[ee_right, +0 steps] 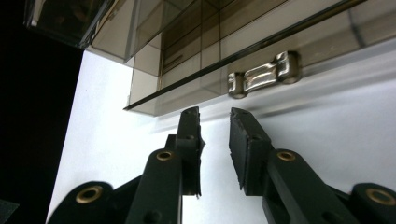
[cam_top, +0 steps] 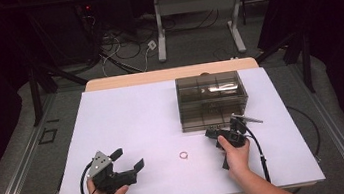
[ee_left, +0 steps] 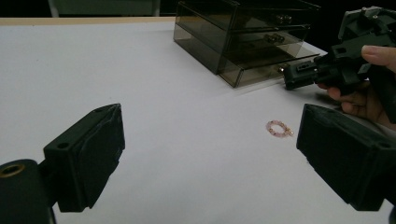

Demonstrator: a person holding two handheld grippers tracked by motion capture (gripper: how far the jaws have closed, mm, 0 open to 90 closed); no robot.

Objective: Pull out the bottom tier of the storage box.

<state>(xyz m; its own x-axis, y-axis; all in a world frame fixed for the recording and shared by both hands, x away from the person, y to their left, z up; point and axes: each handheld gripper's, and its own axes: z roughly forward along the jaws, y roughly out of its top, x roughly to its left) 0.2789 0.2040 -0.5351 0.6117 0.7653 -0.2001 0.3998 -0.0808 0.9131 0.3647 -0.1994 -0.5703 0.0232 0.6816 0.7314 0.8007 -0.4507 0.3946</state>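
Smoked-plastic drawer box (cam_top: 212, 100) sits far right on the white bench (cam_top: 128, 123), bottom drawer closed. Right gripper (ee_right: 215, 116), fingers slightly apart, faces its metal handle (ee_right: 264, 74), ungrasped. Left gripper (cam_top: 130, 159) waits open; beaded ring (cam_top: 183, 155) lies untouched.

The drawer box (cam_top: 213, 100) stands on the desk (cam_top: 127, 118), toward its far edge. The bracelet (cam_top: 183, 155) lies before the box, to its left. The right tool (cam_top: 213, 134) sits just before the box's bottom drawer; the left tool (cam_top: 129, 159) lies well left of the bracelet.
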